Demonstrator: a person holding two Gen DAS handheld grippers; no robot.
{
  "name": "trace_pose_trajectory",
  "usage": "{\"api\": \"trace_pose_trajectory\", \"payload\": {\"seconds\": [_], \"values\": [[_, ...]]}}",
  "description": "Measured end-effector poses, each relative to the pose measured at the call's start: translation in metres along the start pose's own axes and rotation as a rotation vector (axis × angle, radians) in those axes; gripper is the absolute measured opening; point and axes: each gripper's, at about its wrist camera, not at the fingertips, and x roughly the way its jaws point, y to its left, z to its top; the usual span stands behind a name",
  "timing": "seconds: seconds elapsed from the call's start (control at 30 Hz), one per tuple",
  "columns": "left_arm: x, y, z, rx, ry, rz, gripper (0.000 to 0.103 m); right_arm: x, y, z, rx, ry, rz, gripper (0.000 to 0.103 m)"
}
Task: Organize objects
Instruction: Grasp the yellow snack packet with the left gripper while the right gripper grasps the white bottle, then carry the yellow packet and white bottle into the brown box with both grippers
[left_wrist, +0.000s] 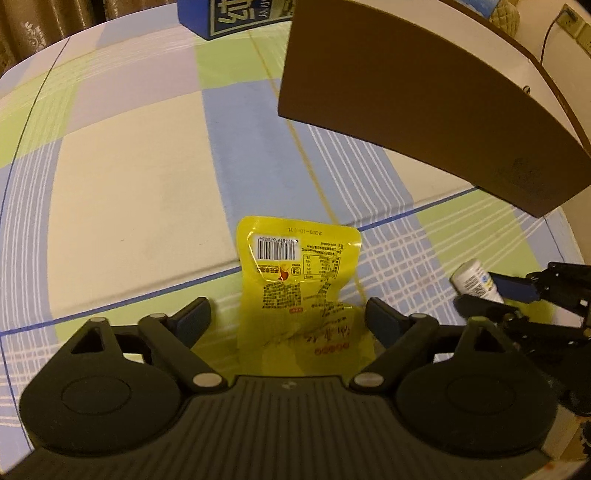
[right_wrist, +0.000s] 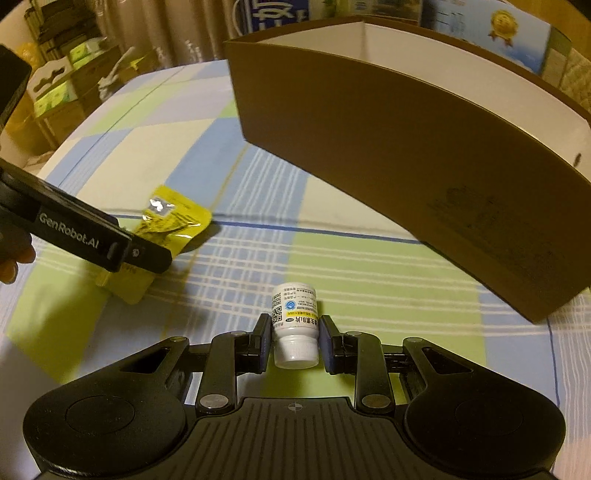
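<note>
A yellow snack packet (left_wrist: 295, 280) lies flat on the checked cloth, barcode side up. My left gripper (left_wrist: 288, 314) is open, its fingers standing wide on either side of the packet's near half without pressing it. A small white pill bottle (right_wrist: 295, 325) lies on its side with its cap toward the right wrist camera. My right gripper (right_wrist: 295, 332) is shut on the bottle, pads against both sides of the label. In the left wrist view the right gripper (left_wrist: 476, 291) and the bottle (left_wrist: 471, 277) show at the right edge. The right wrist view shows the left gripper (right_wrist: 162, 258) over the packet (right_wrist: 173, 221).
A tall brown cardboard box (right_wrist: 406, 166) with a white inside stands open-topped just beyond both grippers, to the right (left_wrist: 424, 110). A blue printed carton (left_wrist: 229, 18) sits at the far edge of the table. A hand (right_wrist: 11, 266) holds the left tool. Shelves with boxes stand beyond the table at left.
</note>
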Motion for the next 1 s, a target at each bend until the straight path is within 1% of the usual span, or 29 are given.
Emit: {"api": "trace_pose_trajectory", "payload": {"seconds": [0.03, 0.13, 0.2, 0.27, 0.4, 0.43, 0.47, 0.5, 0.67, 1.0], "values": [[0.002, -0.001, 0.0, 0.003, 0.004, -0.001, 0.083, -0.001, -0.002, 0.0, 0.003, -0.001, -0.001, 0.024], [0.004, -0.01, -0.003, 0.047, -0.01, 0.033, 0.082, -0.001, -0.002, 0.0, 0.005, -0.003, -0.004, 0.024], [0.005, -0.014, -0.005, 0.069, -0.023, 0.044, 0.077, -0.001, -0.001, 0.001, -0.002, -0.002, -0.006, 0.024], [0.003, -0.018, -0.007, 0.083, -0.037, 0.041, 0.066, -0.001, -0.001, 0.001, -0.006, -0.001, -0.009, 0.024], [0.002, -0.023, -0.009, 0.082, -0.044, 0.056, 0.063, -0.001, -0.001, 0.001, -0.009, 0.0, -0.011, 0.024], [0.002, -0.023, -0.01, 0.079, -0.045, 0.06, 0.059, -0.001, 0.0, 0.0, -0.009, 0.0, -0.011, 0.024], [0.001, -0.023, -0.01, 0.08, -0.047, 0.063, 0.054, -0.002, 0.0, 0.0, -0.01, 0.0, -0.011, 0.024], [0.001, -0.024, -0.011, 0.082, -0.047, 0.067, 0.052, -0.003, 0.0, -0.001, -0.01, 0.001, -0.011, 0.024], [-0.005, -0.022, -0.019, 0.073, -0.045, 0.064, 0.047, -0.005, 0.002, -0.004, -0.004, 0.005, -0.009, 0.024], [-0.024, -0.014, -0.049, 0.025, -0.043, 0.048, 0.044, -0.016, 0.008, -0.016, 0.036, 0.032, 0.019, 0.024]]}}
